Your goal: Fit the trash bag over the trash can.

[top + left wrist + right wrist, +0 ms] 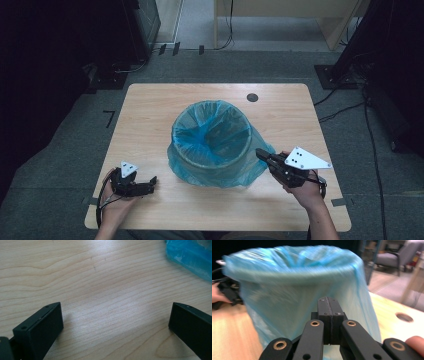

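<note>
Right gripper (262, 154): black jaws pressed flat together, tips at the lower side of the blue bag (218, 150); in the right gripper view (329, 305) the closed tips sit against the film, but whether any plastic is caught between them cannot be made out. Grey three-cornered plate on top, dotted with small dark holes; no writing legible. The bag is thin, translucent blue plastic, crinkled and glossy, lining a round bin (212, 134) and folded down over its rim, with loose film skirting out onto the table around the base. Directly ahead of the right jaws it rises as a soft-edged drum shape (297, 290), blurred in that view; the bin's wall is hidden beneath the film. Left gripper (145, 185): jaws spread wide, resting low on the table (150, 110), well to the side of the bag. In the left gripper view (115, 322) the two matte black jaw blocks, each with small screw holes, are cut off by the frame; between them bare pale wood with wavy grain. A corner of blue film (192, 260) lies ahead and off to one side. A round dark hole (252, 97) marks the tabletop beyond the bin.
</note>
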### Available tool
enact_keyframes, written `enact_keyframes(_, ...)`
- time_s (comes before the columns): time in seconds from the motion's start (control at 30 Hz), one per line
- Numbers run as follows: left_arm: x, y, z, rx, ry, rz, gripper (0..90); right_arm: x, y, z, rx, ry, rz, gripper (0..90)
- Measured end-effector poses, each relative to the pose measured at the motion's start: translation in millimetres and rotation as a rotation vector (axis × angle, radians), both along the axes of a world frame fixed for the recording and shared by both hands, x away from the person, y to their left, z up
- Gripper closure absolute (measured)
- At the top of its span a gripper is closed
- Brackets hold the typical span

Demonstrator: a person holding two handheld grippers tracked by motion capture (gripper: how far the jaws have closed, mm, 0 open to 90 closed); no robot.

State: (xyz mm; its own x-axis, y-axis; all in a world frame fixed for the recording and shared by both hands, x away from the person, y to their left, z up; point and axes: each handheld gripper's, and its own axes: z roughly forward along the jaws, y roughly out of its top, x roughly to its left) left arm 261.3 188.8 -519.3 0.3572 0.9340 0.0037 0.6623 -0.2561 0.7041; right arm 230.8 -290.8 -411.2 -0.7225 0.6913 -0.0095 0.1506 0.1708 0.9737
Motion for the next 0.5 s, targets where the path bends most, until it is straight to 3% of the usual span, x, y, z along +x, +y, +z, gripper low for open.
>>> enact_keyframes(0.23, 0.7, 0.0, 0.1, 0.002, 0.001, -0.001, 0.0, 12.6, 15.0, 30.7, -0.067, -0.102, 0.108, 90.0)
enact_keyframes(0.5, 1.0, 0.0, 0.2, 0.003, 0.001, 0.0, 0.0, 32.7, 44.2, 64.2, -0.256, -0.173, 0.285, 90.0)
